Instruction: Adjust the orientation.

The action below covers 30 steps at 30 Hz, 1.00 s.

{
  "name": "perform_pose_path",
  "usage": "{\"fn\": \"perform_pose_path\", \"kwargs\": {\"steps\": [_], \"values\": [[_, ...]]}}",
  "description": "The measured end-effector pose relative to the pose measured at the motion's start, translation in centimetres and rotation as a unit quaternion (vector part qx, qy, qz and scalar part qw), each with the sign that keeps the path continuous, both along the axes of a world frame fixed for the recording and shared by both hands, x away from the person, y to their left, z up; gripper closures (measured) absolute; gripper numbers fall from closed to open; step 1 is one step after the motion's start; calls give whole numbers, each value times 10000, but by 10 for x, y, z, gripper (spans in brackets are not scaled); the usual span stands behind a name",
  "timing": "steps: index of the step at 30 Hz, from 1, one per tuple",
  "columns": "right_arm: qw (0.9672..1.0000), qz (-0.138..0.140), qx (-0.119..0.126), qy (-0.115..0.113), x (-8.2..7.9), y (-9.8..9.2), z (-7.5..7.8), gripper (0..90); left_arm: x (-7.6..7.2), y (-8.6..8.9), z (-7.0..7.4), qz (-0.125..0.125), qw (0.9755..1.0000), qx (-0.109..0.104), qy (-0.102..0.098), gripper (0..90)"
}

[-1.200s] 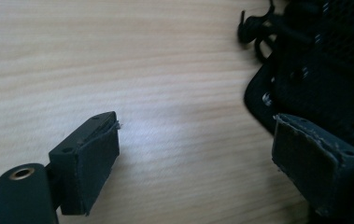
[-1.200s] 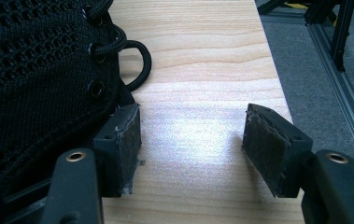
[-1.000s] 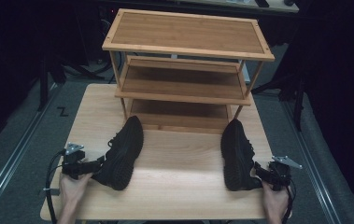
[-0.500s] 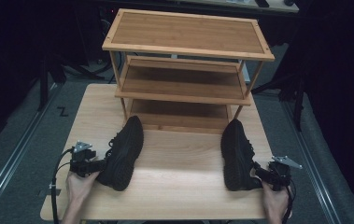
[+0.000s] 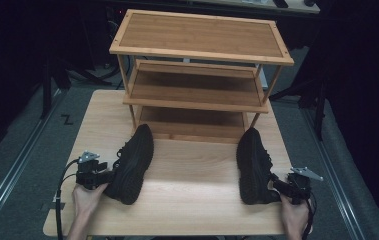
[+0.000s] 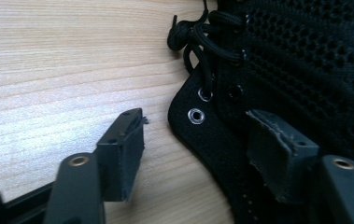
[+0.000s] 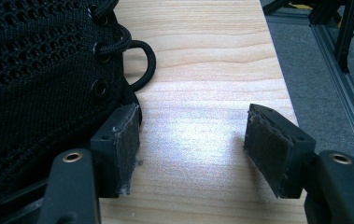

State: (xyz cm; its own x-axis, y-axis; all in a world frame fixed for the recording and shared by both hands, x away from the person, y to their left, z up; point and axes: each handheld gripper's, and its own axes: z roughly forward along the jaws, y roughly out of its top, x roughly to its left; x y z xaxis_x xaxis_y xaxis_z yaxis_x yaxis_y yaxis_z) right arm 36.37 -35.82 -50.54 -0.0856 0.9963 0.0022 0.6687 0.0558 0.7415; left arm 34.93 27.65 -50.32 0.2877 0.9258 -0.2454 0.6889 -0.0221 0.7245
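Two black lace-up shoes lie on the wooden table [image 5: 187, 200] before a three-tier wooden rack [image 5: 199, 75]: the left shoe [image 5: 133, 162] near the left edge, the right shoe [image 5: 253, 165] near the right. The left gripper [image 5: 102, 176] has just been closing, its jaws straddling the left shoe's eyelet flap [image 6: 212, 126] without yet pinching it. The right gripper [image 5: 282, 186] stands spread, one pad [image 7: 123, 144] against the right shoe's side, the other over bare wood.

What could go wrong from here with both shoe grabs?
Left claw has just been closing astride the left shoe collar, one pad still off it: thin, floppy edge may slip out. Right claw stands open, the right shoe outside one pad: closing may catch nothing. That shoe sits near the table edge.
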Motion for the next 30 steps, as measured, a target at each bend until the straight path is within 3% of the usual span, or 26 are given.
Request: {"fn": "perform_pose_path", "kwargs": {"steps": [8,30], "values": [[10000,0,4,0,0,0,0,362,-1,-8,5,-135,9999,42,-55,445],[10000,7,-48,6,0,1,0,367,-1,-24,13,-427,9991,26,-67,355]]}}
